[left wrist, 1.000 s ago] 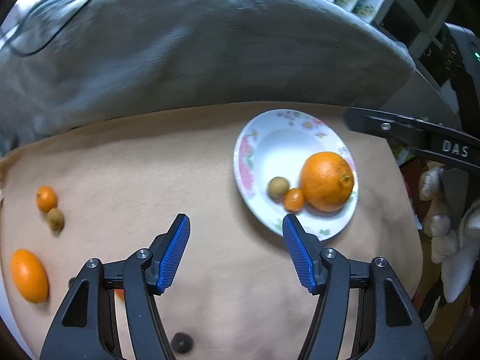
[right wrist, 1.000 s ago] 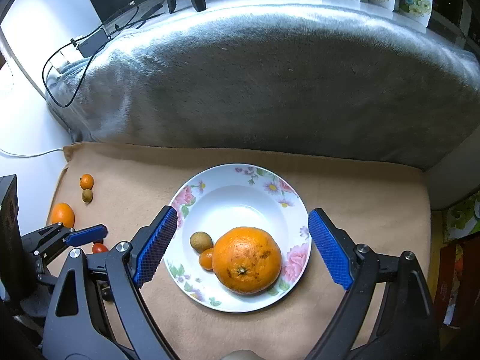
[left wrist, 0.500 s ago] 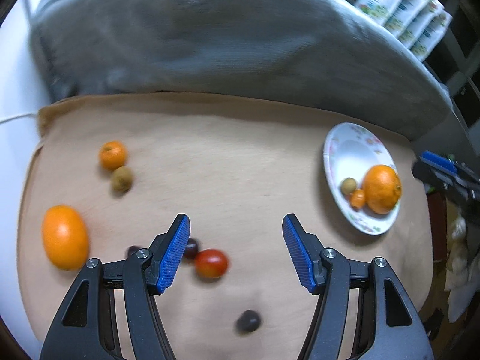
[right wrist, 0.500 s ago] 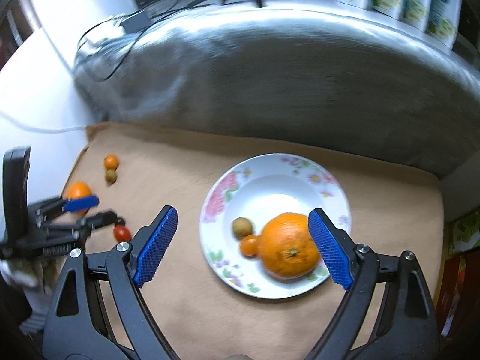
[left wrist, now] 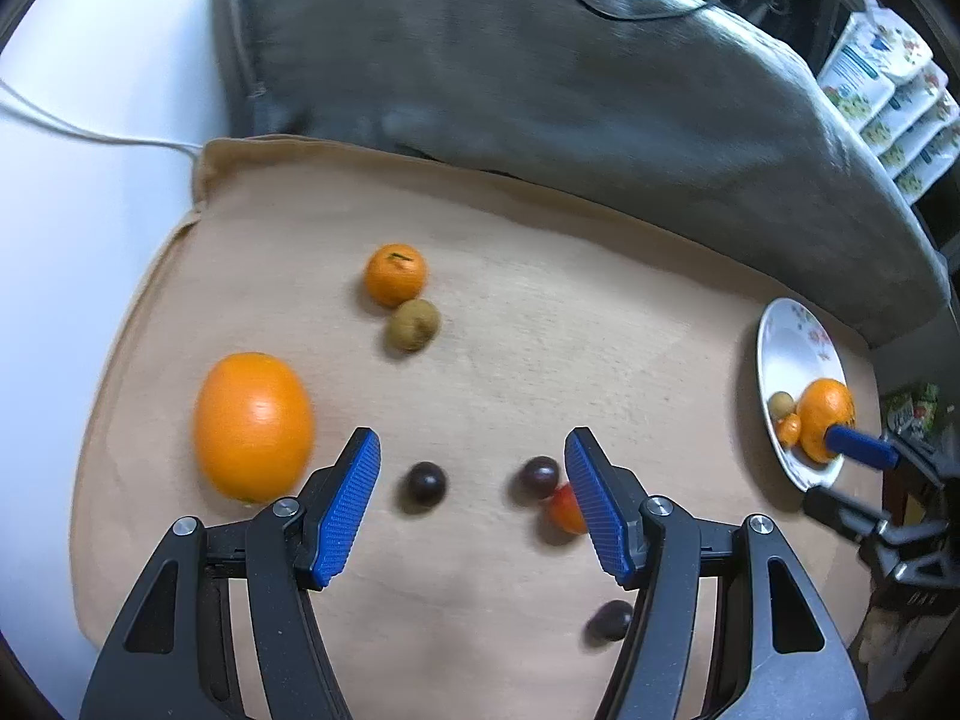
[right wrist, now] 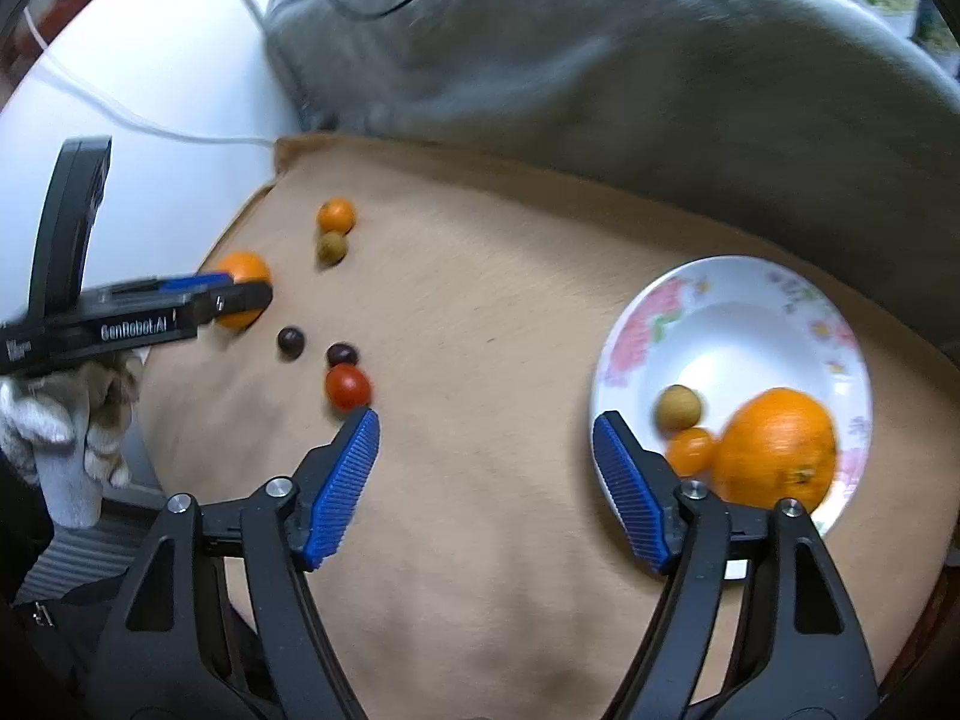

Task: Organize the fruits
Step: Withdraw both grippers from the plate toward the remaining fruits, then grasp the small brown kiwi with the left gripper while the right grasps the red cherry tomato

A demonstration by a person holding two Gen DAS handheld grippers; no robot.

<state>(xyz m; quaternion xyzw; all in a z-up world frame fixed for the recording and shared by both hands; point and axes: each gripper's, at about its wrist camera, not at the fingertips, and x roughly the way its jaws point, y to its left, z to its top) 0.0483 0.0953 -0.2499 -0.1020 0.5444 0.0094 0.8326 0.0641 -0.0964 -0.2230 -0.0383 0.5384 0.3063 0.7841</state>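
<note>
On the tan mat [left wrist: 540, 312] lie a large orange [left wrist: 253, 425], a small mandarin [left wrist: 396, 274], a brown longan [left wrist: 413, 324], dark grapes [left wrist: 425, 485] [left wrist: 538, 476] [left wrist: 609, 620] and a red cherry tomato [left wrist: 564, 510]. My left gripper [left wrist: 471, 504] is open and empty above the grapes. The floral plate [right wrist: 738, 324] holds a big orange [right wrist: 777, 450], a kumquat [right wrist: 690, 450] and a longan [right wrist: 678, 408]. My right gripper [right wrist: 483, 486] is open and empty, left of the plate, near the tomato [right wrist: 347, 387].
A grey blanket [left wrist: 540, 78] lies behind the mat, with a white surface [left wrist: 90, 180] and a white cable [left wrist: 90, 133] to the left. White packages [left wrist: 888, 96] stand at the far right. The plate shows at the mat's right edge in the left wrist view [left wrist: 792, 354].
My left gripper has swung left from the plate to the loose fruit and come closer to the grapes. My right gripper has moved left off the plate. Both stay open.
</note>
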